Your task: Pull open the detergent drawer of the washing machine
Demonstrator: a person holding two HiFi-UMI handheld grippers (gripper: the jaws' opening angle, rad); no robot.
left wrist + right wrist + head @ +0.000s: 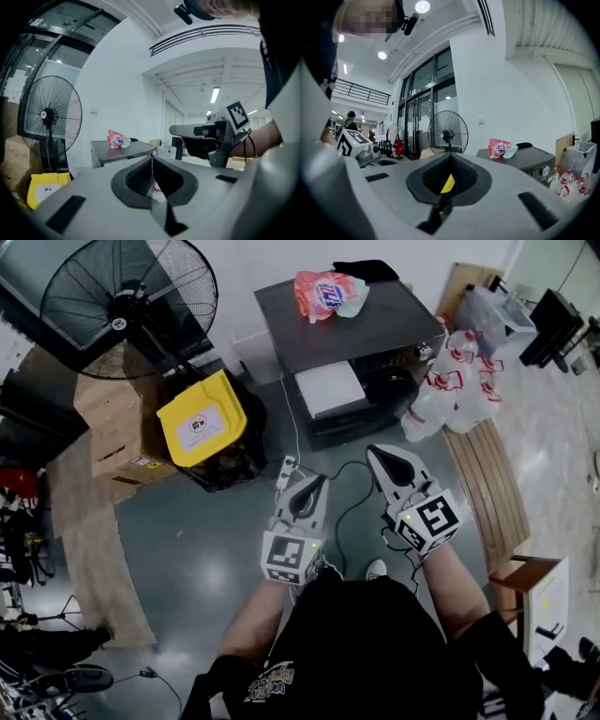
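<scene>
The dark grey washing machine [361, 329] stands at the top middle of the head view, its front facing me. A white flat rectangle [328, 388] shows at its front left; whether that is the drawer I cannot tell. Both grippers hover above the floor in front of the machine, apart from it. My left gripper [322, 480] is shut and empty, its jaws meeting at the tip [152, 155]. Just right of it, my right gripper [377, 452] is also shut with nothing held [450, 157]. In the right gripper view the machine [534, 164] sits far right with its knob showing.
A red and white packet [323, 292] and a black item [366, 270] lie on the machine. A standing fan [127, 301], cardboard boxes [117, 432] and a yellow-lidded bin [202, 418] are left. White bags [450, 381] and a wooden board [487, 484] are right. A power strip [286, 470] lies on the floor.
</scene>
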